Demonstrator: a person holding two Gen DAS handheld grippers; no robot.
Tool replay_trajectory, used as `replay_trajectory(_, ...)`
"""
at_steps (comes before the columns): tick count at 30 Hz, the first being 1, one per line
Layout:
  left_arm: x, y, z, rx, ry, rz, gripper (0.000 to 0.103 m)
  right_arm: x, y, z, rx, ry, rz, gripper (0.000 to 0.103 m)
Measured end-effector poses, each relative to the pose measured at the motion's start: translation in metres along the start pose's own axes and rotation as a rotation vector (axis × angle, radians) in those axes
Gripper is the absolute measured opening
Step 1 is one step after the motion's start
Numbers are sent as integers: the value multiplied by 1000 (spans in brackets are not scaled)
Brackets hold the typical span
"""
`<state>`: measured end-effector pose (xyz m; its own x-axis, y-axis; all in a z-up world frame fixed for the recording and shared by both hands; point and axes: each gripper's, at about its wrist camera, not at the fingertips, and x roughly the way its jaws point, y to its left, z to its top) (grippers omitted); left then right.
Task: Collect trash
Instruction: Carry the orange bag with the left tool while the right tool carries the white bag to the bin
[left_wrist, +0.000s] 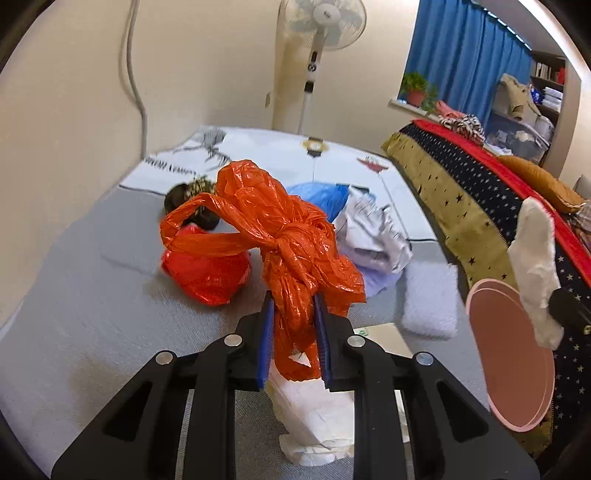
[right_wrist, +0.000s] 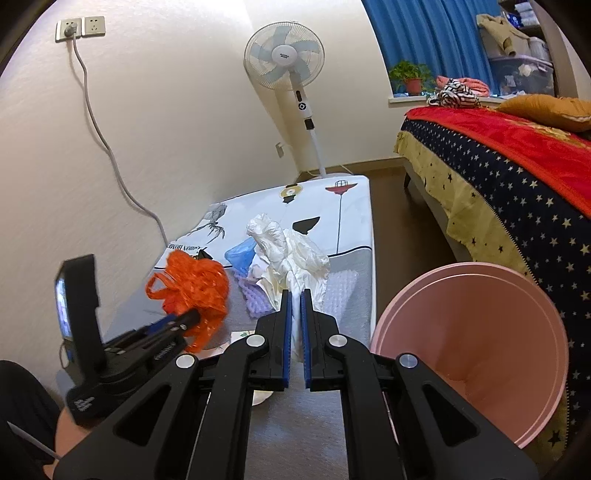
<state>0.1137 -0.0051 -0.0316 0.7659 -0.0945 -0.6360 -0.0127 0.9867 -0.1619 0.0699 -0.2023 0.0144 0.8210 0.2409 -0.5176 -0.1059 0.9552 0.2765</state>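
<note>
My left gripper is shut on a crumpled orange plastic bag and holds it above the grey mat; the bag and the left gripper also show in the right wrist view. My right gripper is shut on a white plastic bag, which also shows in the left wrist view. A pink bin stands open at the right, beside the bed; it also shows in the left wrist view. More trash lies on the mat: a red bag, a blue bag, crumpled white paper.
A bed with a starred cover runs along the right. A standing fan is at the far wall. A dark round object and a white fluffy pad lie on the mat. White paper lies under my left gripper.
</note>
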Motion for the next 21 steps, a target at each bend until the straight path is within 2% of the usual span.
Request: replay_trajectory(21, -55, -24, -3, 66, -98, -93, 20, -56, -11, 6, -35, -84, -110, 5)
